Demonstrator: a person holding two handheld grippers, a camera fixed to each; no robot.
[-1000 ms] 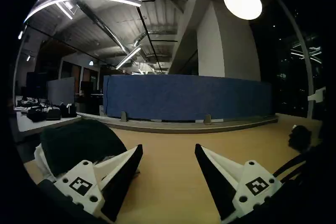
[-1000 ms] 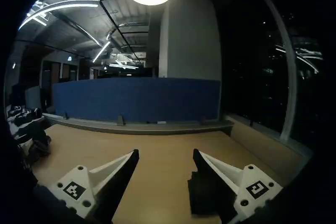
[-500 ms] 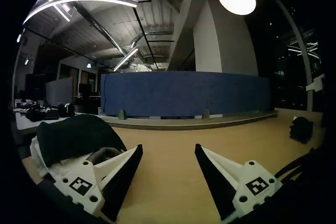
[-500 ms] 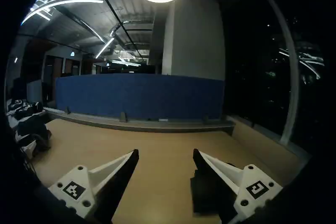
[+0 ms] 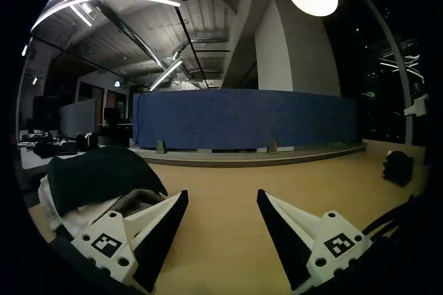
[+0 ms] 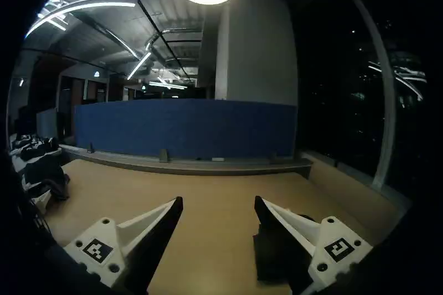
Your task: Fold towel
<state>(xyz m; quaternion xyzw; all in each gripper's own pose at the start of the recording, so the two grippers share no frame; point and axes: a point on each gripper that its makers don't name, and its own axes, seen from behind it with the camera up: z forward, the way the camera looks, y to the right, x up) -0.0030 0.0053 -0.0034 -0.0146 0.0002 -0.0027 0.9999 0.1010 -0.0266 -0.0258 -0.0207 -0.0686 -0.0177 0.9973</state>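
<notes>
Left gripper view: left hand-held gripper (image 5: pixel 221 191) fingers spread, empty; dark towel (image 5: pixel 99 176) at tabletop (image 5: pixel 232 176) left edge. Right hand-held gripper (image 6: pixel 218 198) likewise spread.

Table (image 5: pixel 221 239): pale wood, smooth, low sheen. Divider (image 5: pixel 243 120): blue cloth, matt, felt-like. Pile (image 5: pixel 99 179): dark green cloth on top, soft and matt, with a grey looped towel (image 5: pixel 131 200) and white cloth beneath. Left gripper (image 5: pixel 222 194) and right gripper (image 6: pixel 218 201): matt white plastic fingers with black inner faces. Folded cloth (image 6: pixel 277 253): dark, matt. Ducts (image 5: pixel 135 35): dull metal. Column (image 6: pixel 255 57): smooth matt paint.
</notes>
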